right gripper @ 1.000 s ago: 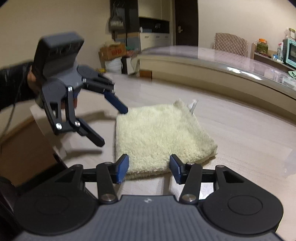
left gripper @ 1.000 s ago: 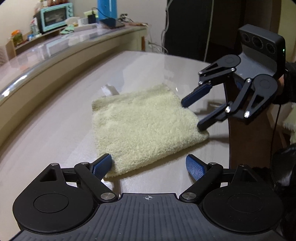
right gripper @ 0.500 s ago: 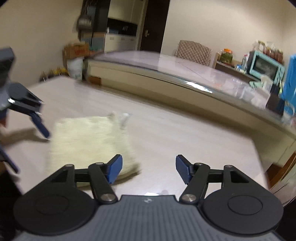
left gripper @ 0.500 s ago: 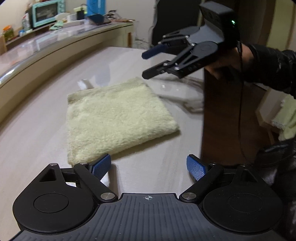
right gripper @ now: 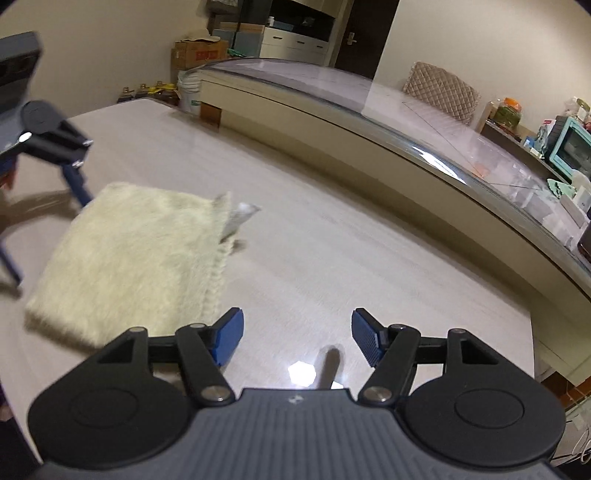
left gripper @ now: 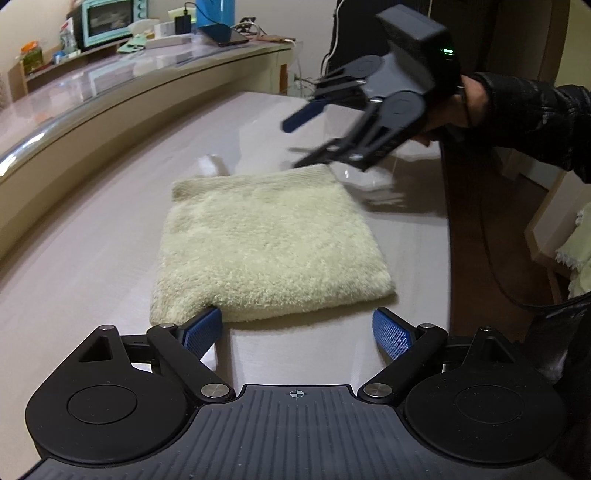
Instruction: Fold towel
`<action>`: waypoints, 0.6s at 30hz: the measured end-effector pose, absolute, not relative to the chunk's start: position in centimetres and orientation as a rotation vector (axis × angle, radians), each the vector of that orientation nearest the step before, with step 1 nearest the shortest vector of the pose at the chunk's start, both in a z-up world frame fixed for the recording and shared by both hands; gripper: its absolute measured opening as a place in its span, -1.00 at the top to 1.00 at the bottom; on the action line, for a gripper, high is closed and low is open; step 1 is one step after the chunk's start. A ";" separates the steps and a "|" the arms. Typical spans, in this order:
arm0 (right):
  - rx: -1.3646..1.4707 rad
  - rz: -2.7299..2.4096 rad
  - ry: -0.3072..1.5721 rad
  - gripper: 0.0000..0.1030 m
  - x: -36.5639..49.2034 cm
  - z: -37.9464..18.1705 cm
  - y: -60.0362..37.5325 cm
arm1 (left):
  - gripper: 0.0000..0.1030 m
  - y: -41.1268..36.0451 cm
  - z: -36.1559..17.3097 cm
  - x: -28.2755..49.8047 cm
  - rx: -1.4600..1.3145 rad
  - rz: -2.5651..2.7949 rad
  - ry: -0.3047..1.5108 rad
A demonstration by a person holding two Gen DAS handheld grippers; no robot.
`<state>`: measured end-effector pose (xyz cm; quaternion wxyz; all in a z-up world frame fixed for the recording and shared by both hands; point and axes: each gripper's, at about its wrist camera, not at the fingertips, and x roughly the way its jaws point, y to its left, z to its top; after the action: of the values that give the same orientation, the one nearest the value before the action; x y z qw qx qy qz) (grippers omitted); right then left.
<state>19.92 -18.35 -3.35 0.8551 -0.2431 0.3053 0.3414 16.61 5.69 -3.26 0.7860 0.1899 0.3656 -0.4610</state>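
towel (left gripper: 269,243): folded square, flat on table (left gripper: 110,236), mid-near | left gripper (left gripper: 295,332): jaws spread, empty, at near edge | right gripper (right gripper: 295,332): spread, empty | change: right gripper lifted off towel's far right corner since a second ago | meaning: fold looks finished

The towel (left gripper: 266,243) is pale cream-yellow with a fuzzy looped pile; the surface (left gripper: 110,236) is light beige with a fine streaked grain. Each tool, left (left gripper: 297,330) and right (right gripper: 297,332), is matte black with blue cross-hatched fingertips (left gripper: 391,332). The sleeve (left gripper: 535,118) is glossy black; the toaster oven (left gripper: 110,18) is teal.
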 end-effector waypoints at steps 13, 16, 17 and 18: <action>-0.460 0.634 0.625 -0.33 13.0 -3.9 -16.8 | -0.82 6.6 -2.3 22.4 0.552 -1.065 0.804; -0.463 0.623 0.625 -0.39 12.8 -3.7 -16.9 | -0.82 6.8 -2.0 22.0 0.597 -1.061 0.816; -0.453 0.622 0.617 -0.39 12.9 -3.4 -17.1 | -0.82 7.0 -1.9 21.7 0.600 -1.050 0.813; -0.441 0.623 0.607 -0.41 13.0 -3.1 -17.2 | -0.82 7.3 -1.7 21.5 0.588 -1.036 0.809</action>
<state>12.97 -17.20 -3.05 0.8835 -0.2117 0.2918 0.2992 21.47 7.26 -1.70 0.7518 0.2693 0.3703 -0.4745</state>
